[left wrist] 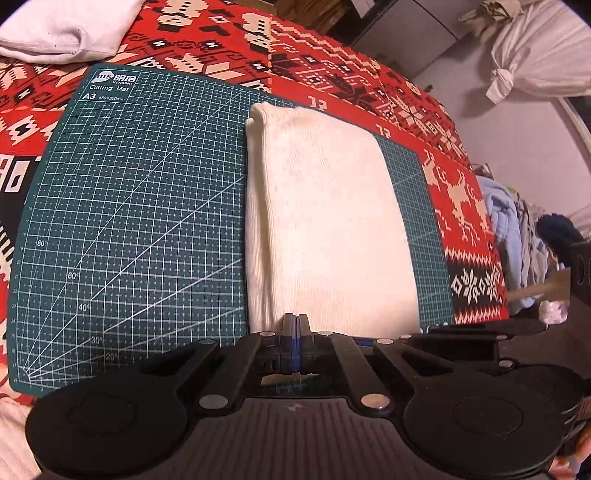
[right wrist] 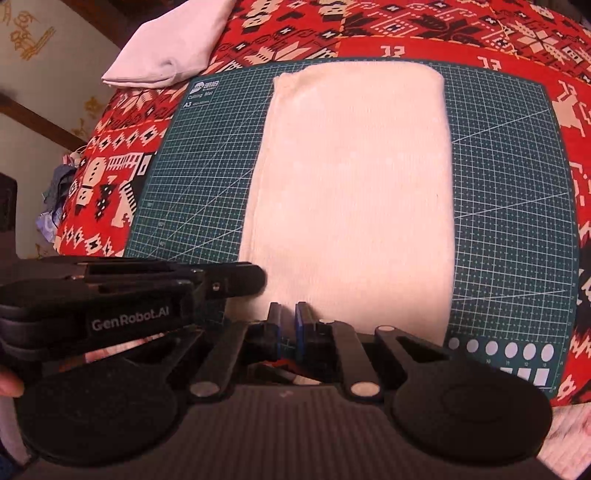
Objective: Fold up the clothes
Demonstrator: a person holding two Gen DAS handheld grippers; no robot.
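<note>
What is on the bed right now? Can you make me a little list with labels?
surface: red patterned blanket
mat: green cutting mat lying on the blanket
main item: cream knit garment, folded into a neat rectangle on the mat
other item: folded white cloth on the blanket past the mat's far left corner
left gripper: fingers shut together, at the garment's near edge, nothing visibly between them
right gripper: fingers slightly apart, at the garment's near edge, holding nothing
fold state: looks finished

Bare cutting mat (left wrist: 140,206) left of folded cream garment (left wrist: 325,221) (open passage), white cloth (left wrist: 62,29) beyond far corner.
</note>
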